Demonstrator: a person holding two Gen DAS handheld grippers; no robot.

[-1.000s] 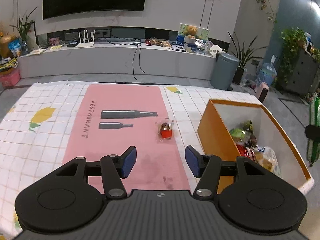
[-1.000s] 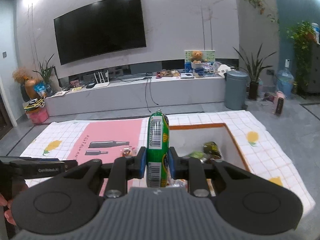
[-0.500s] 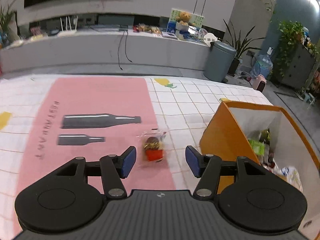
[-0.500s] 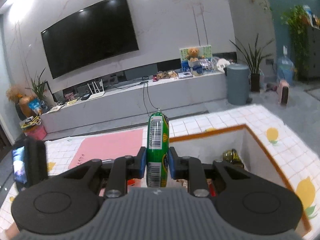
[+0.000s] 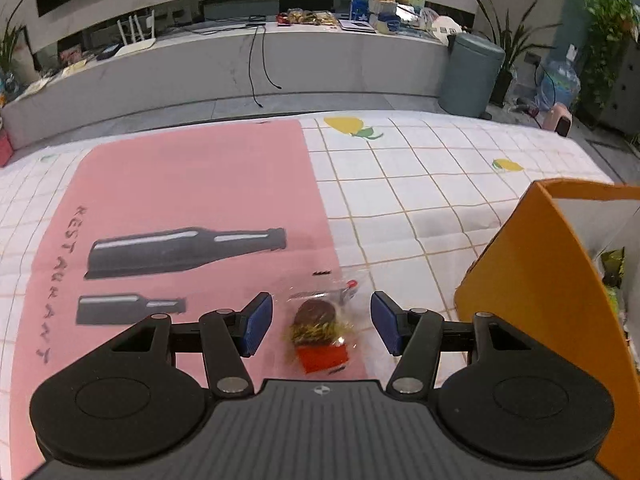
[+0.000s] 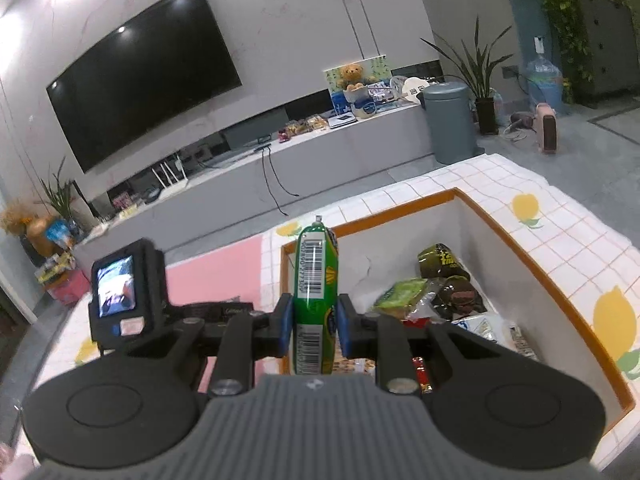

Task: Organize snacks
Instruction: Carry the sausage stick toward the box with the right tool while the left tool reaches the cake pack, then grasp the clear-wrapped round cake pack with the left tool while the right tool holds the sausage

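Note:
A small snack in a clear wrapper (image 5: pixel 320 330), brown on top and red below, lies on the pink mat (image 5: pixel 180 200). My left gripper (image 5: pixel 321 326) is open and straddles it, one blue pad on each side, not touching. My right gripper (image 6: pixel 313 322) is shut on a green sausage-shaped snack (image 6: pixel 315 280) with barcodes, held upright above the near left corner of the orange box (image 6: pixel 560 280). The box (image 5: pixel 532 264) holds several snack packets (image 6: pixel 436 296). The back of the left gripper with its small screen (image 6: pixel 116 286) shows in the right wrist view.
The table wears a white checked cloth with lemon prints (image 5: pixel 420 184). The orange box's wall stands close to the right of the left gripper. Beyond the table are a grey TV bench (image 5: pixel 248 64), a grey bin (image 5: pixel 470 76) and plants (image 6: pixel 476 68).
The left gripper came down and forward until the wrapped snack lies between its open pads. The right gripper carried the green snack over the box and rolled, tilting its view.

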